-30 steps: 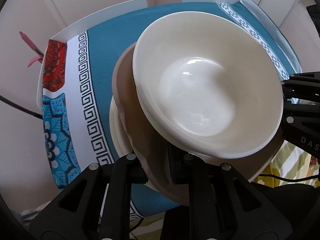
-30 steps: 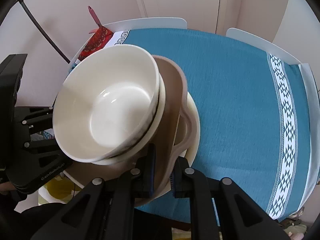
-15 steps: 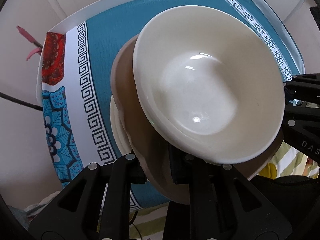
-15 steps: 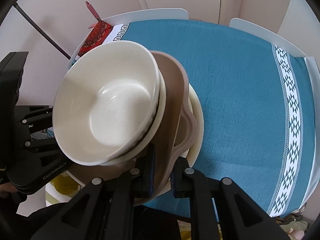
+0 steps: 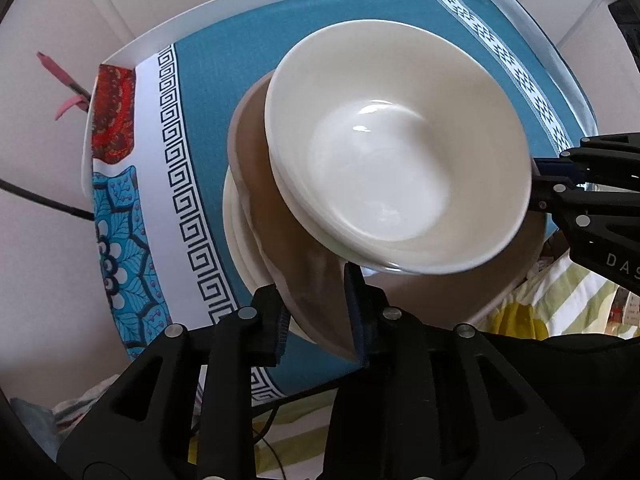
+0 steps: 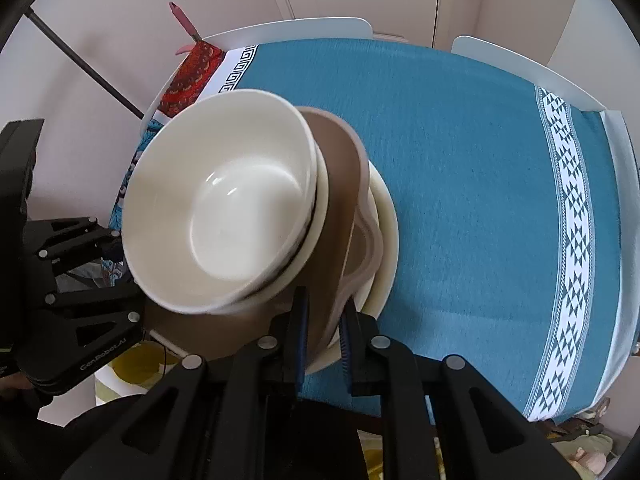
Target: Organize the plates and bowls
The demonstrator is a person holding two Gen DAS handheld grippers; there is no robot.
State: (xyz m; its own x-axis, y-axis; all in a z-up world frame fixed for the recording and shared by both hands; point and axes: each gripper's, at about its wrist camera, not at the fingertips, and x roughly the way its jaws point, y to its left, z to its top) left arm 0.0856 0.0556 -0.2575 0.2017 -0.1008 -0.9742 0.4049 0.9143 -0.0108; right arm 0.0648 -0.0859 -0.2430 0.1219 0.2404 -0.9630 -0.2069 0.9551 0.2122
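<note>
Between the left tool (image 5: 316, 320), whose jaws are opening, the brown plastic plate (image 5: 296, 256) probably rests loose; right tool (image 6: 322, 332) pinches it, so release gently.

Left tool (image 5: 316, 316) pointing steeply down, jaws opening. Right tool (image 6: 323, 320) pointing steeply down, jaws clamped tight.

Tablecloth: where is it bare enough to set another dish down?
Bare: the teal tablecloth between the stack and the white diamond border, and behind the stack toward the far edge. Crowded: the near edge, where both grippers flank the stack.
</note>
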